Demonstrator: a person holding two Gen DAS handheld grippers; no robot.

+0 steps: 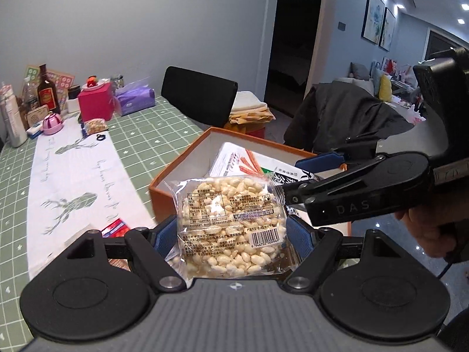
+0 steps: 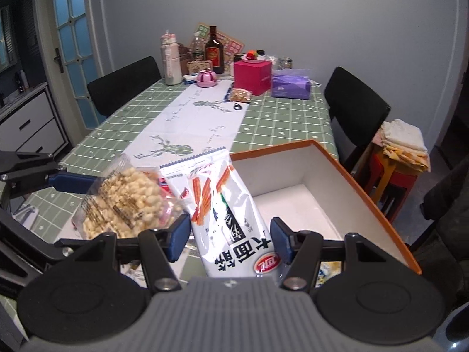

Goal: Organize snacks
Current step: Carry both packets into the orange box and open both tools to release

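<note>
A clear pack of puffed rice cake (image 1: 231, 220) sits between the blue pads of my left gripper (image 1: 233, 234), which is shut on it and holds it above the table. My right gripper (image 2: 231, 237) is shut on a white snack bag (image 2: 225, 205) printed with orange sticks. That bag hangs at the near left corner of the orange box (image 2: 366, 193), whose white inside shows bare. In the left wrist view the right gripper (image 1: 304, 179) reaches in from the right and holds the white bag (image 1: 234, 161) over the orange box (image 1: 181, 158). The right wrist view shows the left gripper (image 2: 96, 205) with the rice cake pack (image 2: 126, 205) left of the box.
A green checked tablecloth (image 2: 278, 120) with a white deer runner (image 2: 187, 123) covers the table. Bottles, a pink box (image 2: 252, 76), a purple tissue pack (image 2: 290, 88) and a small snack pack (image 2: 240, 95) stand at the far end. Black chairs flank the table. A red packet (image 1: 115, 227) lies below my left gripper.
</note>
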